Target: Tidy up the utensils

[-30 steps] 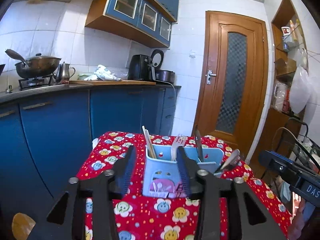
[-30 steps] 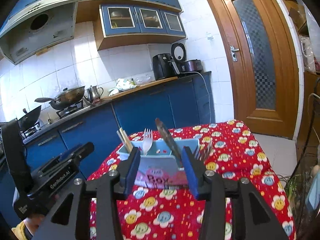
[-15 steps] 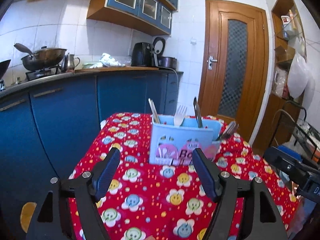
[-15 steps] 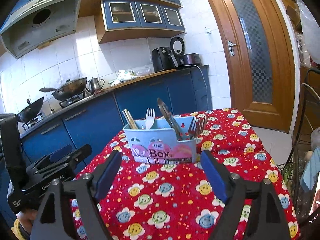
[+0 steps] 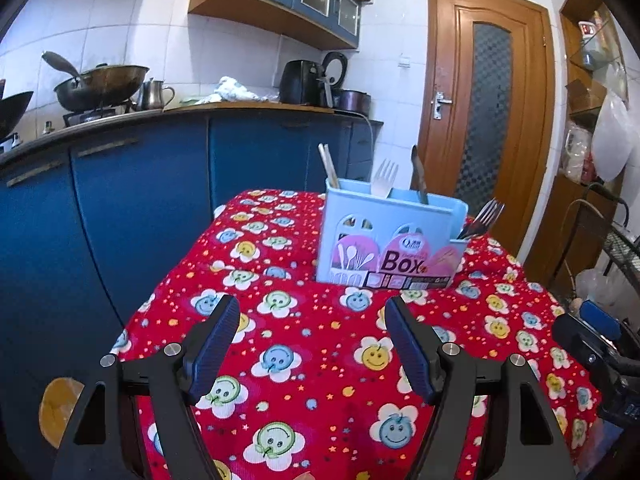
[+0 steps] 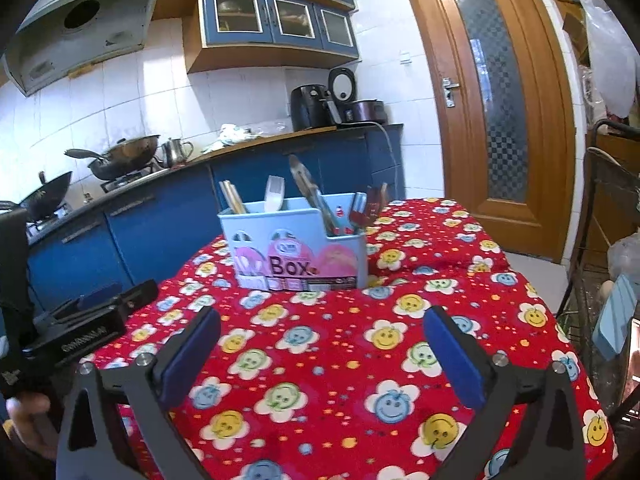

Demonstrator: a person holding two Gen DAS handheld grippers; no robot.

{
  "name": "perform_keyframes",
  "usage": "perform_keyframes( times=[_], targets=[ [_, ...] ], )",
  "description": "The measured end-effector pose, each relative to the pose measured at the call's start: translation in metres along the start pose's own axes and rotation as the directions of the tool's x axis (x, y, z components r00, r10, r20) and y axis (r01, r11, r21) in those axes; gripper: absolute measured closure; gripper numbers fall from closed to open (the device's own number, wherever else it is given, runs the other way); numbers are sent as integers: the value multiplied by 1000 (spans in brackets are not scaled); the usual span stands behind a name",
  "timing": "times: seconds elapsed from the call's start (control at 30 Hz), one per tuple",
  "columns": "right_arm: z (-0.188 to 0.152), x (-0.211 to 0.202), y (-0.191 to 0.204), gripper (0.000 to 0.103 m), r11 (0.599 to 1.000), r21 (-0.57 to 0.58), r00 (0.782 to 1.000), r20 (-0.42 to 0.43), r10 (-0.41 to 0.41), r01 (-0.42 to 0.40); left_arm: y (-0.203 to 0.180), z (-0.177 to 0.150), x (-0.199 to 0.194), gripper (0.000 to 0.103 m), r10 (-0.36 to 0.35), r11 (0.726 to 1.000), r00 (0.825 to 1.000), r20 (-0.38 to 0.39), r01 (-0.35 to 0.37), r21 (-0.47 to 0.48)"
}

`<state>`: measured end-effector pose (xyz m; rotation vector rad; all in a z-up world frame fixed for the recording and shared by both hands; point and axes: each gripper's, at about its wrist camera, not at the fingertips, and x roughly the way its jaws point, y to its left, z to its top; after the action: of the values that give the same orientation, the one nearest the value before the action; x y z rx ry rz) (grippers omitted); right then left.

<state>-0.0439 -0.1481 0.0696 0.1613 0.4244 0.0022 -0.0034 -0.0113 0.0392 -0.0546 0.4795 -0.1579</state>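
Light-blue plastic utensil box (image 5: 390,240), pink label, upright on tablecloth (image 5: 312,344).

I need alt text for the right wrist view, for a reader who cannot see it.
A light blue utensil box holding chopsticks, a fork and other cutlery stands on a red flowered tablecloth. The right gripper is empty, its jaws opening, short of the box.

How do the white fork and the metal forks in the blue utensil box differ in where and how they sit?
The white fork stands nearly upright in a middle back compartment; the metal forks lean outward from the low compartment at the box's right end. The white fork is pale and looks plastic; the metal forks are shiny steel. The white fork is single; the metal forks are bunched together. Both sit tines up in the utensil box.
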Motion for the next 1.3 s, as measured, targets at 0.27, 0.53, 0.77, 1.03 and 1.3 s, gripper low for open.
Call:
perform_keyframes(
  times=[0.27,0.53,0.77,1.03,1.3],
  targets=[
    [-17,15,-8,0,997,-22,997,-3,-75,75,-3,-14,10,27,19,1000,1000,1,-19,13],
    [-25,23,-6,0,992,-57,994,6,-111,111,-2,-21,14,27,54,998,998,13,-54,14],
    [-26,22,-6,0,991,-57,992,17,-123,124,0,-25,19,27,68,998,998,16,-68,5],
    [-26,23,-7,0,991,-53,992,15,-123,123,-2,-28,22,27,72,997,997,17,-73,10],
    [-27,23,-7,0,991,-54,992,15,-123,123,-3,-28,22,27,72,997,997,23,-73,12]
  ],
)
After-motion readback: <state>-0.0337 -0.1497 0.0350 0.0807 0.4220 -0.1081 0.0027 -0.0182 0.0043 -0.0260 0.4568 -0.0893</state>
